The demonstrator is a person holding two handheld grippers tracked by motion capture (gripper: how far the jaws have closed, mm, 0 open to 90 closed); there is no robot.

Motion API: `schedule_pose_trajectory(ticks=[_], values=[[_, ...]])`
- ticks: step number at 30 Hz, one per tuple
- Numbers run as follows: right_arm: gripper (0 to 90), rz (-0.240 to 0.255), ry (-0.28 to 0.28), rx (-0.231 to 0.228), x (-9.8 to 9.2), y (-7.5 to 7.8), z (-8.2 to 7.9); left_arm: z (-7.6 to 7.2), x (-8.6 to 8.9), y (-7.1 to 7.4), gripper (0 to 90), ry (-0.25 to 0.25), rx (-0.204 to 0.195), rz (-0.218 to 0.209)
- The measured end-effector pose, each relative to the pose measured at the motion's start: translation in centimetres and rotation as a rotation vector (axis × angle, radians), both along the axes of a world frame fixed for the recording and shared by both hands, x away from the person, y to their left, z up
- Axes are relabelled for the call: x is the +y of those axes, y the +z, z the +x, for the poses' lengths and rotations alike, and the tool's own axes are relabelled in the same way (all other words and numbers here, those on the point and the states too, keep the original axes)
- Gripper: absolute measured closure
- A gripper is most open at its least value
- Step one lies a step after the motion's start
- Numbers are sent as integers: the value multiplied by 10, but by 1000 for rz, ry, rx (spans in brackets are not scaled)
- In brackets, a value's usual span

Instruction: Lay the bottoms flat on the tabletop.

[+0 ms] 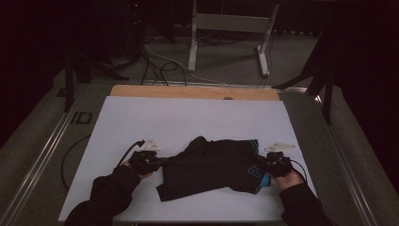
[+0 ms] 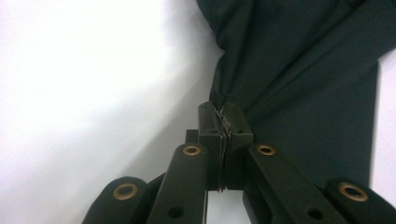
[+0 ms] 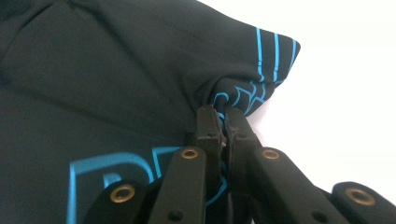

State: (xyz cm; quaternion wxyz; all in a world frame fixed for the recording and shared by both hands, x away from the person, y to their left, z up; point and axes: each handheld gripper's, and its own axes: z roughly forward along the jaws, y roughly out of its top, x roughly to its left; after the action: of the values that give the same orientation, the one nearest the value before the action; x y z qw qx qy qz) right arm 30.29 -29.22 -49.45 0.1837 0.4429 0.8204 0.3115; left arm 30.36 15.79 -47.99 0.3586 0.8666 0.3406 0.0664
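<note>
A black garment with blue stripes and blue lettering lies crumpled on the white table. My left gripper is at the garment's left edge. In the left gripper view its jaws are shut, pinching a fold of the black garment. My right gripper is at the garment's right edge. In the right gripper view its jaws are shut on the blue-striped hem of the garment. A sleeved forearm leads to each gripper from the near edge.
A bare wooden strip runs along the table's far edge. Beyond it a stand with metal legs and loose cables rest on the floor. Metal rails flank the table on both sides.
</note>
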Motion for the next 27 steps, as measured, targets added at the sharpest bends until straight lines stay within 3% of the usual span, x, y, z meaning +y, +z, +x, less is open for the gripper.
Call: schedule_pose_trajectory(ticks=[5,12,21,25,27], values=[[868,-1,45,0,2,2,-11,-26,18,9,899,6,-15,-31],[868,-10,79,15,4,-2,-26,-59,15,2,897,-30,-1,-4],[868,-26,100,33,0,-8,-40,-73,15,-9,895,-46,64,-10],[866,-25,99,38,1,-13,-39,-72,13,-15,888,-50,66,1],[865,-30,102,37,2,-13,-39,-70,16,-17,886,-40,78,-35]])
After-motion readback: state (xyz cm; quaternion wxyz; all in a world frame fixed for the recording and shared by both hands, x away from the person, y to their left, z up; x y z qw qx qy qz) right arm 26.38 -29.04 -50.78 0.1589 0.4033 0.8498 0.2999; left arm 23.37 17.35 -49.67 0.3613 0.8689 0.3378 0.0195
